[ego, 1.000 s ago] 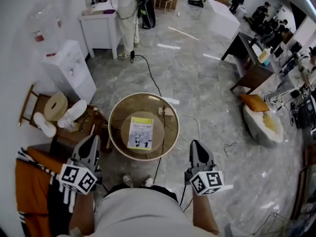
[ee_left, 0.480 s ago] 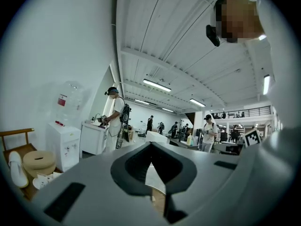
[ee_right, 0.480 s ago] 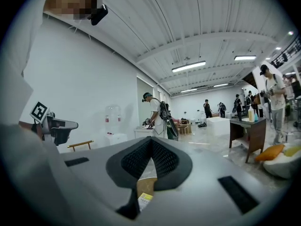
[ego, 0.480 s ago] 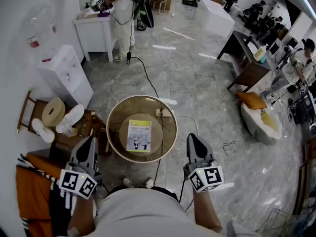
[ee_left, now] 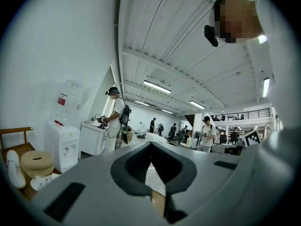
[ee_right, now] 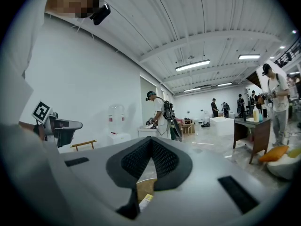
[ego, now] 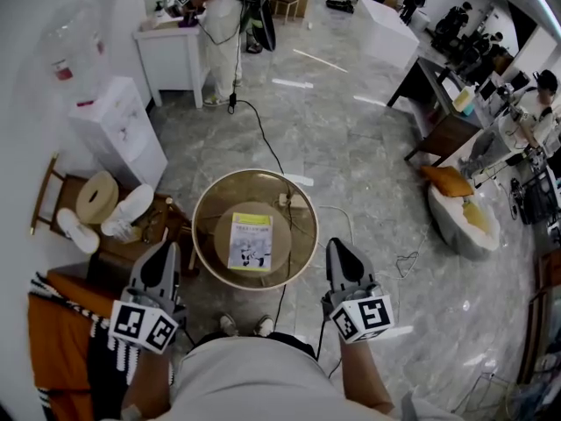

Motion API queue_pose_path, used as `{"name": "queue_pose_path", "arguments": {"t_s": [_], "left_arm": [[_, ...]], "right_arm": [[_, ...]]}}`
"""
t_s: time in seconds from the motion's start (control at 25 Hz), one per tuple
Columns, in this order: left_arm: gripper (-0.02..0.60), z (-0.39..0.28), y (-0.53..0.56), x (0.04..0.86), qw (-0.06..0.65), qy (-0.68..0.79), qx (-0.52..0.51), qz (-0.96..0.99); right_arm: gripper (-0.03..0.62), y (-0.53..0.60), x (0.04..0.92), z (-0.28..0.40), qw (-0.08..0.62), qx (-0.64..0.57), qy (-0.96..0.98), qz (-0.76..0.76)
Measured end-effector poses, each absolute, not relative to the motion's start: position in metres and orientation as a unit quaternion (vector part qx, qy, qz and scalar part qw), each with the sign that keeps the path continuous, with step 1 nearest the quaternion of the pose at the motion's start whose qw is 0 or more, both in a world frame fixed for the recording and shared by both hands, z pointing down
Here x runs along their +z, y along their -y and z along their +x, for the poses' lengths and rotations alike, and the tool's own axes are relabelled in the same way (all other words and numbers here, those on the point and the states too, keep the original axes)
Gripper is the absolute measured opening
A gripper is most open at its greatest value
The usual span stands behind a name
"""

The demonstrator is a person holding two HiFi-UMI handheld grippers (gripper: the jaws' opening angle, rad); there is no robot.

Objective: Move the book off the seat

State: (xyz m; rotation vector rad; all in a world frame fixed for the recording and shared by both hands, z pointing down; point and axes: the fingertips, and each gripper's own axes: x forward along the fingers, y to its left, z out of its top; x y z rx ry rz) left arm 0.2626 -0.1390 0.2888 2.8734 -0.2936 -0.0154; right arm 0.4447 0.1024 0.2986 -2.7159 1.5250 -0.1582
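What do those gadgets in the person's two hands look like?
The left gripper and right gripper match: grey tapered shells, black ribbed pads, and a white cube of black square markers at the back. The person wears a pale shirt.

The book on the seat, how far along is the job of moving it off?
Nothing looks done yet: the book lies flat on the round seat. In hand: nothing. The left gripper and right gripper are both shut and empty, held either side of the seat, short of the book. To do: open a gripper, reach in, grasp the book and carry it off.
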Motion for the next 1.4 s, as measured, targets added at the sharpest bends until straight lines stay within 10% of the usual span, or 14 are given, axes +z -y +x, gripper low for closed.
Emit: {"name": "queue_pose_path", "arguments": {"t_s": [1.4], "left_arm": [[0.017,0.236,0.162,0.305,0.146,0.074,0.002,0.986]], "right_arm": [[0.021,-0.047,0.313,0.395,-0.008,-0.060,-0.500,-0.864]]}}
